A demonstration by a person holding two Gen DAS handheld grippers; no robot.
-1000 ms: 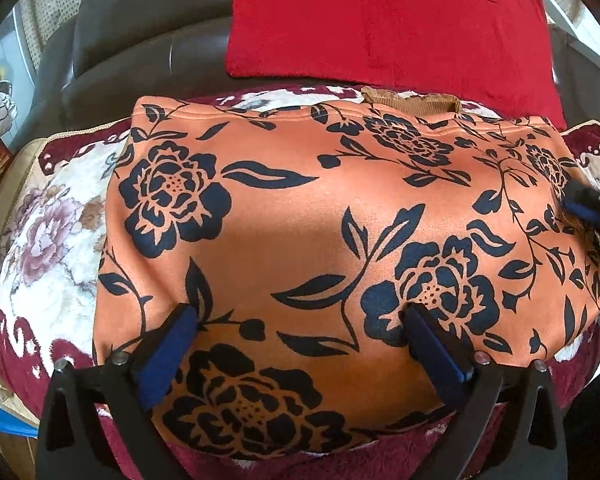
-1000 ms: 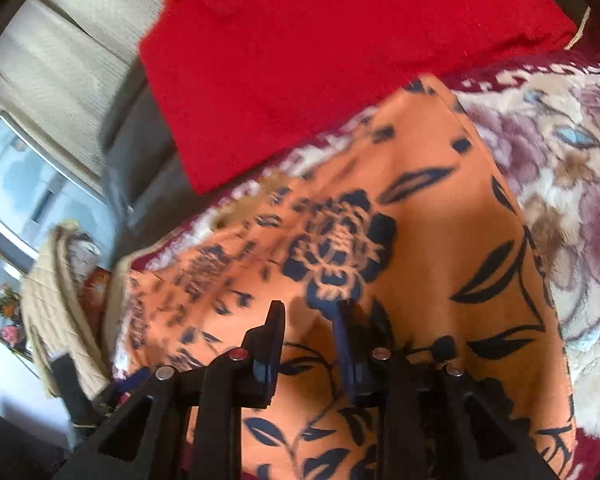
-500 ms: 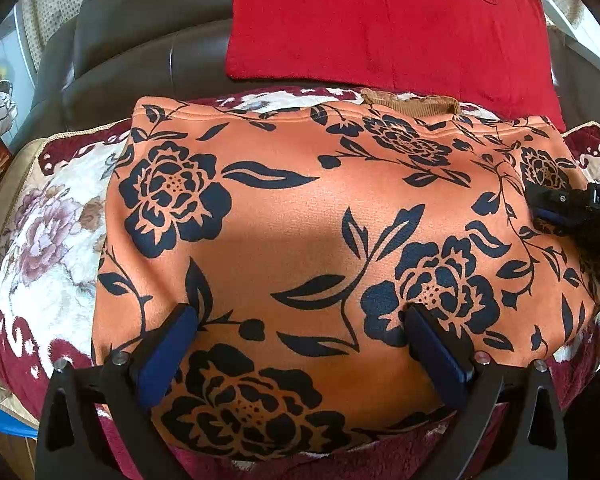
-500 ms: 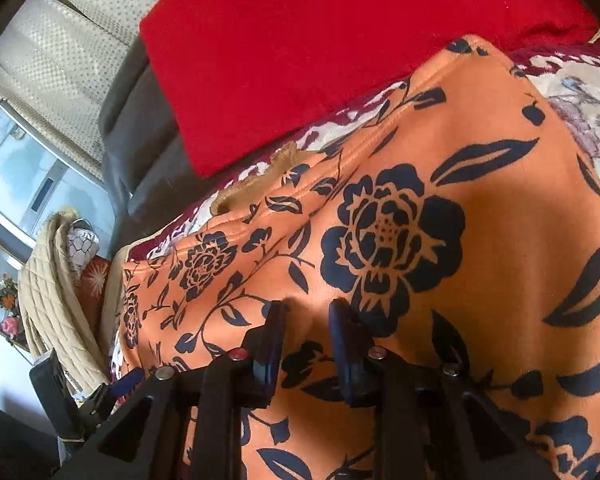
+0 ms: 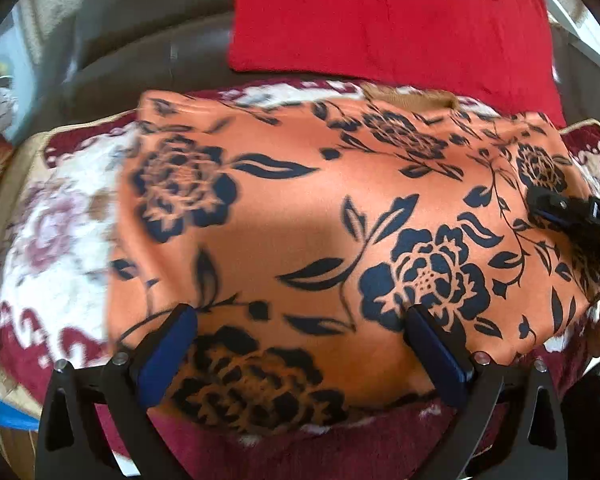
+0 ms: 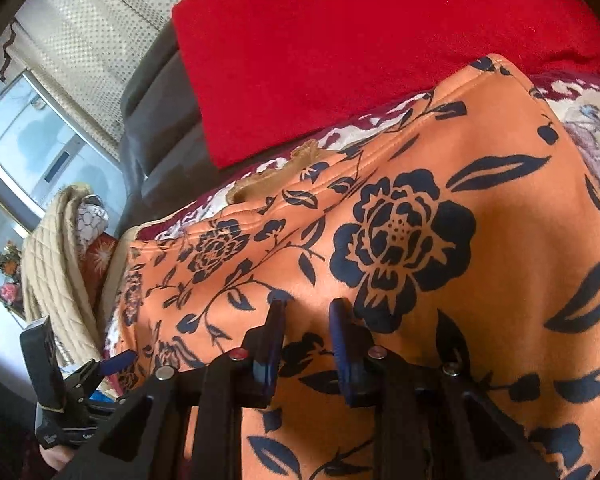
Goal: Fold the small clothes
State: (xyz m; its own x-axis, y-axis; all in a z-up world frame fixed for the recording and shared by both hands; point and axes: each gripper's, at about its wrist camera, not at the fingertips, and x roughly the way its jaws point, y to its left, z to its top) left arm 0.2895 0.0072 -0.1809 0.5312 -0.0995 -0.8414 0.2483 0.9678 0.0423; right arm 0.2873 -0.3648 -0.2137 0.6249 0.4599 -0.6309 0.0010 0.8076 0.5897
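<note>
An orange garment with dark blue flowers (image 5: 320,216) lies folded flat on a floral sofa cover; a tan ribbed collar (image 5: 412,98) sticks out at its far edge. My left gripper (image 5: 300,316) is open wide, its blue pads low over the garment's near edge. My right gripper (image 6: 307,308) is open with a narrow gap and nothing between the jaws, resting over the garment (image 6: 440,240). It also shows at the right edge of the left wrist view (image 5: 572,216). The left gripper shows at the lower left of the right wrist view (image 6: 116,360).
A red cushion (image 5: 388,16) leans on the dark leather sofa back (image 5: 140,48) behind the garment. The white and maroon floral cover (image 5: 56,240) spreads around it. A beige quilted cloth (image 6: 48,264) hangs at the sofa's left end, by a window (image 6: 28,140).
My right gripper has moved in over the garment's right part and stayed slightly open. My left gripper has shifted a little; the garment has not moved.
</note>
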